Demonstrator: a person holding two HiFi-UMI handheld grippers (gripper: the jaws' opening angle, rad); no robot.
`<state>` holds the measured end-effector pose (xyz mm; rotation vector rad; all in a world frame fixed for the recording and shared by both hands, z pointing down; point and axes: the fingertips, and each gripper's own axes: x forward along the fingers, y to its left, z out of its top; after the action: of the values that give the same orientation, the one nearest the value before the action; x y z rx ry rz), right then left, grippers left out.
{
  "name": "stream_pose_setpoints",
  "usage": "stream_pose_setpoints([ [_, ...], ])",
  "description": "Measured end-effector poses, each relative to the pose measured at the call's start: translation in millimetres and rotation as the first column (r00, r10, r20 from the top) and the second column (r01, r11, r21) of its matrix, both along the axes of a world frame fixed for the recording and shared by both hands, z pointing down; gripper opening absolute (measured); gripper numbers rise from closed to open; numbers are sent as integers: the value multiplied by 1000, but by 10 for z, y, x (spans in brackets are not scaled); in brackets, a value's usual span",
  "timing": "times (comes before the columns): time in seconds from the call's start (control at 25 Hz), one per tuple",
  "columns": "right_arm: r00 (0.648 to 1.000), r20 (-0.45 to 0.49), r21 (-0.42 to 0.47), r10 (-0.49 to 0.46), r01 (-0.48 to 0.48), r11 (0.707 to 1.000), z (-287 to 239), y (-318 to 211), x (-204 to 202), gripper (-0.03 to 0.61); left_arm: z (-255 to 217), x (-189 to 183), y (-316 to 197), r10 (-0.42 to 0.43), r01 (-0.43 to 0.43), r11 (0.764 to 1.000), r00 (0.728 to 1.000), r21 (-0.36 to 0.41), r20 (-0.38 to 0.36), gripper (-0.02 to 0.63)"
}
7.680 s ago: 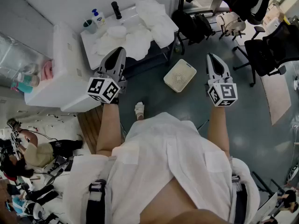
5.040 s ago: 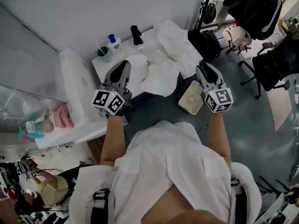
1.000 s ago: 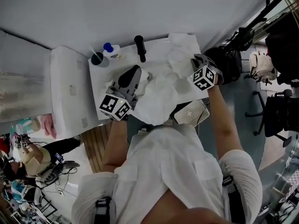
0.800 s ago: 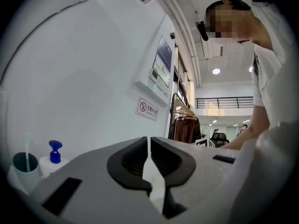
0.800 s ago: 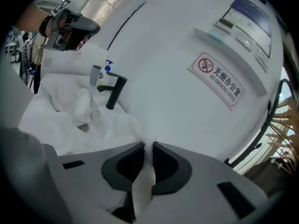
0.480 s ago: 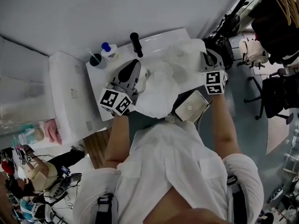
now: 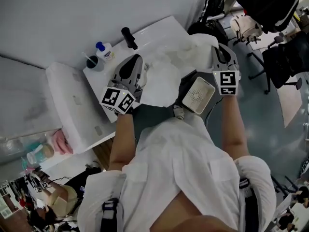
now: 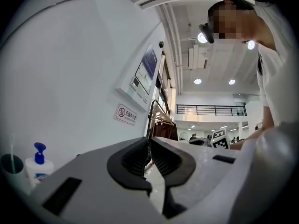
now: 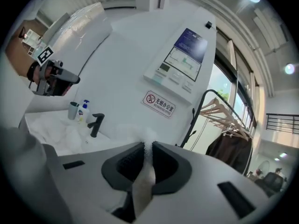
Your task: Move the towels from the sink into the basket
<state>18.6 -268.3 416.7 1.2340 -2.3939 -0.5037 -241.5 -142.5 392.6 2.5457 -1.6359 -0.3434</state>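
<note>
White towels (image 7: 166,76) fill the white sink (image 7: 159,25) and hang over its front edge. One towel (image 7: 202,45) is drawn out to the right, and my right gripper (image 7: 218,47) is shut on it; in the right gripper view the cloth (image 9: 145,169) shows between the pads. The white perforated basket (image 7: 197,94) stands on the floor just below and left of that gripper. My left gripper (image 7: 136,60) hovers over the sink's left part, and I see nothing between its closed jaws (image 8: 148,141). The right gripper view also shows the left gripper (image 9: 51,78).
A black faucet (image 7: 128,36), a soap bottle (image 7: 101,50) and a cup (image 7: 91,62) stand at the sink's back. A white cabinet (image 7: 72,110) adjoins the sink on the left. Black bags (image 7: 205,28) and office chairs (image 7: 280,57) stand to the right.
My right gripper has risen and swung right from the sink with the towel, which trails after it. The left gripper has lifted a little over the sink.
</note>
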Motion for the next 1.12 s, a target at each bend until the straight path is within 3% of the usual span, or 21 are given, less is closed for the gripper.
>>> stream_pose_setpoints([
  [0.36, 984, 63, -33, 166, -164, 986, -22, 675, 754, 55, -32, 610, 168, 152, -152, 988, 988, 8, -6, 26],
  [0.56, 977, 62, -69, 205, -201, 977, 115, 802, 1203, 55, -47, 1047, 166, 206, -206, 979, 978, -5, 11, 26],
  [0.84, 981, 8, -186, 193, -188, 964, 644, 692, 1715, 55, 14, 1532, -24, 177, -177, 984, 984, -23, 8, 26],
  [1.12, 986, -39, -342, 163, -166, 925, 1347, 478, 2215, 55, 131, 2138, -179, 149, -148, 988, 989, -40, 11, 26],
])
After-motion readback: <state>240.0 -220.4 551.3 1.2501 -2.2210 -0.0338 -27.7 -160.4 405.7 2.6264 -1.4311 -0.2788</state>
